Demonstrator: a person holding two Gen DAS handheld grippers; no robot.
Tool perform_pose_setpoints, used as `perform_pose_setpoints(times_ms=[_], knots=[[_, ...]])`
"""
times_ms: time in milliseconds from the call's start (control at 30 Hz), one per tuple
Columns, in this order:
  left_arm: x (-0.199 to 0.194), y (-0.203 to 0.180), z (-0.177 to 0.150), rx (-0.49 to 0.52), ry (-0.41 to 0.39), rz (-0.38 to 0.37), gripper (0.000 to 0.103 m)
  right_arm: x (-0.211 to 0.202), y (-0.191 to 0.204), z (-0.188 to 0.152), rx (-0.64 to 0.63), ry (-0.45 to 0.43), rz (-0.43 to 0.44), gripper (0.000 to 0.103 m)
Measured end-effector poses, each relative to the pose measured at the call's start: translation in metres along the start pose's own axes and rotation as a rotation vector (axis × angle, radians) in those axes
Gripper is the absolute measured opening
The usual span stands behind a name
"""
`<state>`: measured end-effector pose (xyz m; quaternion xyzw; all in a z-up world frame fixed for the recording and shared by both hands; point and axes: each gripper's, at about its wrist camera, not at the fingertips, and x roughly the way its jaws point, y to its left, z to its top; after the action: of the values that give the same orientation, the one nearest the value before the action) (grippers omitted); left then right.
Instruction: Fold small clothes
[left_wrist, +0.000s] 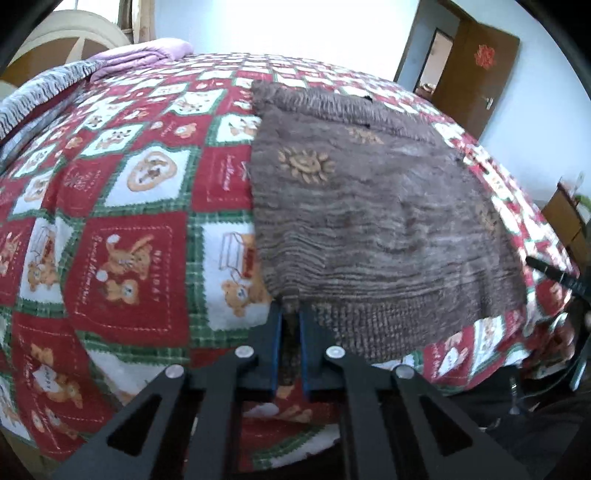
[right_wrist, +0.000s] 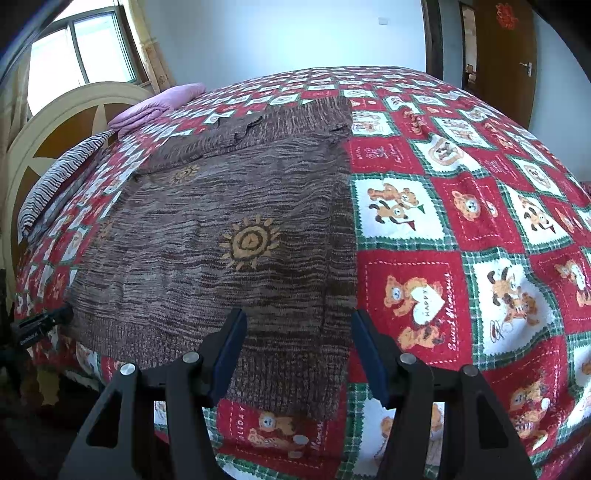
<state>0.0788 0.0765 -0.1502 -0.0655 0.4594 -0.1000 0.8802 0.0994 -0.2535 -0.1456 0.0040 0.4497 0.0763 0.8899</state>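
Left gripper (left_wrist: 290, 317) fingers pinched on brown sweater (left_wrist: 369, 206) hem corner, sweater flat on bed quilt (left_wrist: 129, 258); right gripper (right_wrist: 297, 325) wide open over opposite corner, should clamp before an even lift.

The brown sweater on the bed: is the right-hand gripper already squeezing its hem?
No: the right gripper has its jaws spread wide over the hem of the brown sweater, with neither finger pinching the knit.

Bright daylight, fisheye bulge, blown-out wall
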Motion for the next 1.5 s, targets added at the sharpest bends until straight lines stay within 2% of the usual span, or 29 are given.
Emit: perform_pose_setpoints(times_ms=[133,433,533,567,600,667,800,1000,1167,1333,1500], knots=[[-0.005,0.005,0.003,-0.010,-0.018,-0.021,0.009,0.000,-0.005,-0.009,0.001,0.032,0.009,0.060],[0.009,0.004,-0.002,-0.014,0.022,-0.026,0.009,0.010,-0.014,-0.023,0.038,0.074,0.032,0.060],[0.008,0.005,-0.002,-0.014,0.021,-0.029,0.009,0.017,-0.018,-0.026,0.078,0.103,0.075,0.056],[0.007,0.005,-0.001,-0.012,0.019,-0.029,0.009,0.017,-0.016,-0.026,0.069,0.102,0.069,0.045],[0.005,0.005,0.000,-0.008,0.013,-0.031,0.009,0.016,-0.015,-0.026,0.059,0.100,0.066,0.024],[0.001,0.005,0.002,-0.006,0.001,-0.040,0.009,0.013,-0.012,-0.026,0.041,0.096,0.082,0.005],[-0.017,0.009,0.013,-0.022,-0.048,-0.081,0.009,-0.008,-0.009,-0.020,0.018,0.032,0.128,0.005],[-0.042,0.008,0.032,-0.026,-0.108,-0.147,0.009,-0.064,-0.033,0.001,0.121,-0.154,0.279,0.004],[-0.066,-0.006,0.044,0.028,-0.188,-0.199,0.008,-0.095,-0.027,0.015,0.121,-0.255,0.346,0.004],[-0.061,-0.007,0.057,0.040,-0.200,-0.207,0.008,-0.098,-0.030,0.023,0.129,-0.268,0.348,0.004],[-0.053,0.014,0.090,-0.049,-0.213,-0.232,0.008,-0.089,-0.047,0.033,0.193,-0.257,0.376,0.004]])
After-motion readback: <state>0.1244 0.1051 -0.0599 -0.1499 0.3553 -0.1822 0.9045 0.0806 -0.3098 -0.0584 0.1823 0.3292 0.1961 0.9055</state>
